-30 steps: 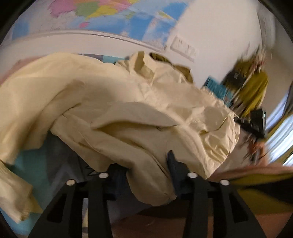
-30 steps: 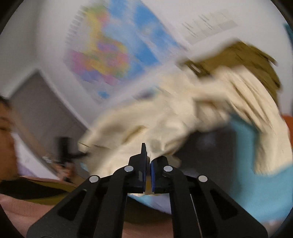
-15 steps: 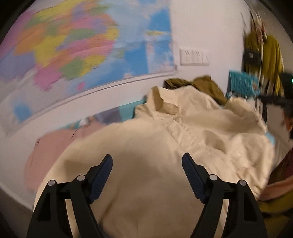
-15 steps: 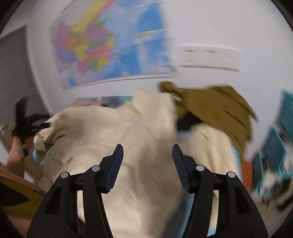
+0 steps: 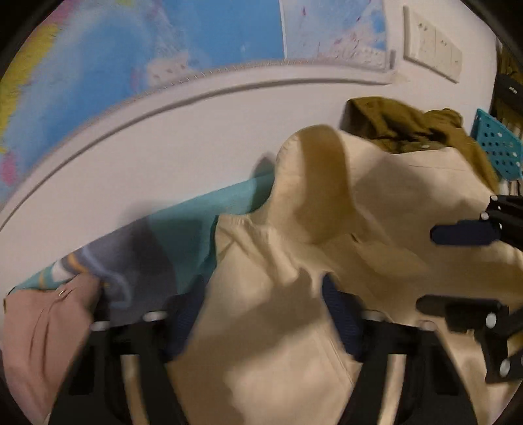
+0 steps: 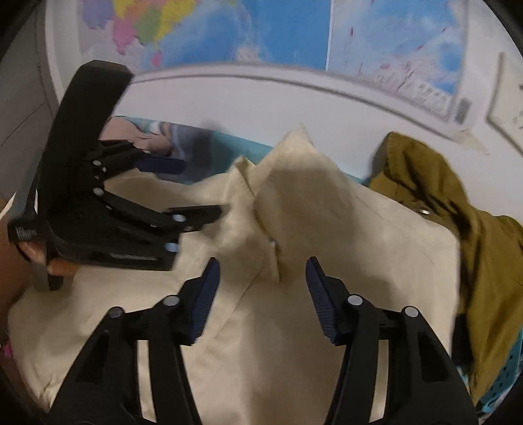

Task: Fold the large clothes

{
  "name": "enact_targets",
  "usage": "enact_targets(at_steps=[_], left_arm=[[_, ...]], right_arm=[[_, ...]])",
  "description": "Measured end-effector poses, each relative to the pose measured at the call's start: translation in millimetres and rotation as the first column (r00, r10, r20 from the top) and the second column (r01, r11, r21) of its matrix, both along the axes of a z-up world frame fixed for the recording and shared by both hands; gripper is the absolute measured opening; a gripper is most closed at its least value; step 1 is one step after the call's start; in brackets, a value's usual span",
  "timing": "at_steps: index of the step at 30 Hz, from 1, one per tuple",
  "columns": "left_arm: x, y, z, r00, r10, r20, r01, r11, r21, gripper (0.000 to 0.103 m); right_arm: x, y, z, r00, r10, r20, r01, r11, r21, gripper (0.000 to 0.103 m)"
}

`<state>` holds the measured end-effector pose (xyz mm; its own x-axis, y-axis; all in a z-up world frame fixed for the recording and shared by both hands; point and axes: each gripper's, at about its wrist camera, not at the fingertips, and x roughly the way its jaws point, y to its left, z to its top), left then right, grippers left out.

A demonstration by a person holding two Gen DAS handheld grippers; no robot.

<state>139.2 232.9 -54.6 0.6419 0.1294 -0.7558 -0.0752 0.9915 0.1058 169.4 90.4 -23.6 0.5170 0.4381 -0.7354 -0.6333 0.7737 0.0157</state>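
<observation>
A large cream shirt (image 5: 376, 229) lies spread over the teal surface, collar standing up toward the wall; it also fills the right wrist view (image 6: 294, 343). My left gripper (image 5: 261, 314) is open, its jaws wide apart with a fold of the shirt lying between them. In the right wrist view my left gripper (image 6: 199, 183) sits at the shirt's left side. My right gripper (image 6: 261, 294) is open just above the shirt's button placket below the collar. In the left wrist view my right gripper (image 5: 438, 268) shows open at the right edge.
An olive garment (image 6: 457, 209) lies crumpled at the right against the wall, also in the left wrist view (image 5: 408, 127). A pink garment (image 5: 39, 333) lies at the left. A teal sheet (image 5: 196, 215) covers the surface. A world map (image 6: 261, 29) hangs on the wall. A blue perforated basket (image 5: 497, 147) stands at the right.
One second ago the right gripper was shut on the shirt, and it has since opened. Both grippers have come down over the laid-out shirt, near the collar.
</observation>
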Motion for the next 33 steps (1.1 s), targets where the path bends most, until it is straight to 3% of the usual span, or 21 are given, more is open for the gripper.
enact_targets(at_steps=[1,2,5,7,9,11,13,15,17,21,25,26,28,30,33], left_arm=[[6.0,0.4,-4.4,1.0,-0.014,-0.016,0.014,1.0,-0.004,0.001],[10.7,2.0,-8.1,0.999,-0.027,-0.037,0.026,0.999,-0.032,0.002],[8.4,5.8,-4.9,1.0,-0.016,0.004,0.016,0.999,-0.032,0.001],[1.2,12.8,7.4,0.999,-0.005,0.042,0.007,0.998,-0.062,0.0],[-8.0,27.0,29.6,0.994,0.028,0.104,-0.018,0.995,-0.101,0.0],[-16.3,40.7,51.2,0.984,0.061,0.166,-0.041,0.992,-0.12,0.0],[-25.9,50.6,73.0,0.97,0.078,0.231,-0.047,0.989,-0.138,0.0],[-31.8,56.7,88.2,0.954,0.1,0.282,-0.067,0.99,-0.124,0.0],[-30.0,59.5,89.7,0.955,0.107,0.276,-0.077,0.99,-0.118,0.0],[-2.1,64.7,63.0,0.971,0.147,0.187,-0.14,0.989,-0.051,0.0],[11.8,65.8,35.7,0.976,0.183,0.119,-0.18,0.983,-0.033,0.002],[11.6,63.3,31.4,0.978,0.179,0.11,-0.179,0.984,-0.012,0.004],[7.6,55.7,27.5,0.978,0.182,0.099,-0.187,0.981,0.044,0.024],[-8.1,48.6,31.7,0.981,0.155,0.116,-0.165,0.983,0.078,0.031],[-39.5,42.3,42.0,0.982,0.128,0.139,-0.144,0.983,0.112,0.035]], right_arm=[[7.9,3.6,-5.3,1.0,-0.006,-0.014,0.006,1.0,-0.016,0.042],[13.5,7.1,-9.9,1.0,-0.003,-0.021,0.002,0.999,-0.034,0.038],[22.8,14.0,-10.5,1.0,-0.002,-0.018,0.001,0.999,-0.05,0.015],[28.3,2.5,8.3,0.999,-0.001,-0.041,0.004,0.997,0.074,0.014],[27.2,-9.2,36.5,1.0,-0.001,0.01,0.0,0.987,0.161,0.013],[28.2,-26.0,68.4,0.999,-0.014,0.034,0.002,0.949,0.314,0.012],[32.4,-32.9,86.8,0.997,-0.024,0.075,-0.007,0.921,0.39,0.012],[41.2,-29.1,84.1,0.996,-0.045,0.073,0.012,0.918,0.397,0.012],[58.4,-21.0,70.9,0.997,-0.06,0.038,0.04,0.92,0.39,0.012],[91.7,-2.0,46.2,0.997,-0.08,-0.011,0.078,0.932,0.353,0.012],[99.1,12.4,20.4,0.994,-0.11,-0.029,0.113,0.969,0.218,0.013],[97.6,9.3,18.5,0.992,-0.124,-0.036,0.129,0.971,0.201,0.017],[90.0,3.1,24.5,0.991,-0.131,-0.025,0.133,0.975,0.18,0.032],[64.8,-16.9,43.8,0.99,-0.136,0.031,0.129,0.976,0.174,0.053],[14.3,-52.1,69.5,0.997,-0.051,0.051,0.039,0.974,0.223,0.059]])
